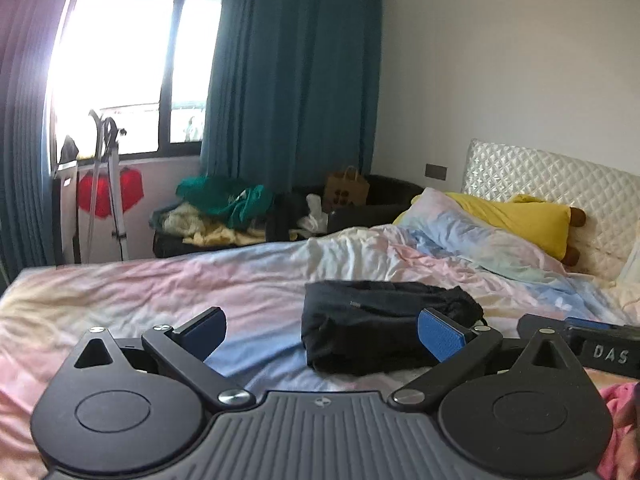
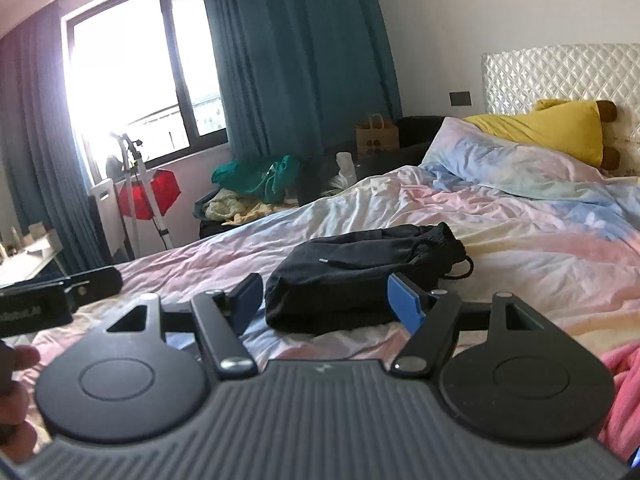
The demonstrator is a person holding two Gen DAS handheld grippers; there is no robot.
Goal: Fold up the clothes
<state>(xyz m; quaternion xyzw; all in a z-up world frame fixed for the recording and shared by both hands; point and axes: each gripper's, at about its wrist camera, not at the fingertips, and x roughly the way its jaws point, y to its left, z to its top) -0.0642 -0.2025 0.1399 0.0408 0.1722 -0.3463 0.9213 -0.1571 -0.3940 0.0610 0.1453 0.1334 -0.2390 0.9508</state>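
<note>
A black garment [image 1: 380,320], folded into a compact bundle with a drawstring at its right end, lies on the pastel bedsheet [image 1: 160,288]. It also shows in the right wrist view [image 2: 360,272]. My left gripper [image 1: 322,334] is open and empty, just in front of and slightly left of the bundle. My right gripper [image 2: 326,302] is open and empty, close in front of the bundle. A pink garment [image 2: 624,380] lies at the near right edge of the bed and shows in the left wrist view [image 1: 618,432] too.
A pastel pillow [image 1: 472,232] and a yellow cushion [image 1: 520,212] lie by the quilted headboard [image 1: 552,176]. Beyond the bed, a dark sofa [image 1: 240,232] holds green and yellow clothes and a paper bag [image 1: 346,192]. A tripod [image 1: 108,184] stands by the window.
</note>
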